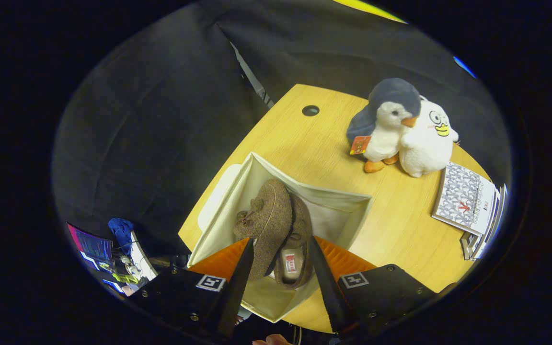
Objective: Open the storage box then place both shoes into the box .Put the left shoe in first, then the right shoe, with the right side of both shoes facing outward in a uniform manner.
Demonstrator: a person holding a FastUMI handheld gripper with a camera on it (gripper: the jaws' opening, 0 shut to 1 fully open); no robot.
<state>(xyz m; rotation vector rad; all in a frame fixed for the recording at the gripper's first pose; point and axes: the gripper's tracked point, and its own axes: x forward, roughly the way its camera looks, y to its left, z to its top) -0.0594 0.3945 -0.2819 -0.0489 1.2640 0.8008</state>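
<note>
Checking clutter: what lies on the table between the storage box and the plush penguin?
In the gripper view, only bare wood separates the storage box from the plush penguin. The tool hangs open above the shoes.

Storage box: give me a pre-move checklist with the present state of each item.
1. Storage box open: ok, its top is uncovered and the pale lining shows.
2. Shoe inside: ok, one brown shoe lies in the box, its opening with a label toward the fingers.
3. Second shoe inside: cannot tell, a dark edge beside the brown shoe may be another one.
4. Right sides facing outward: cannot tell from this angle.
5. Gripper free: ok, the fingers stand apart above the box, pressing on nothing.
6. Surroundings: ok, the plush penguin and the booklets sit apart from the box on the table.
</note>
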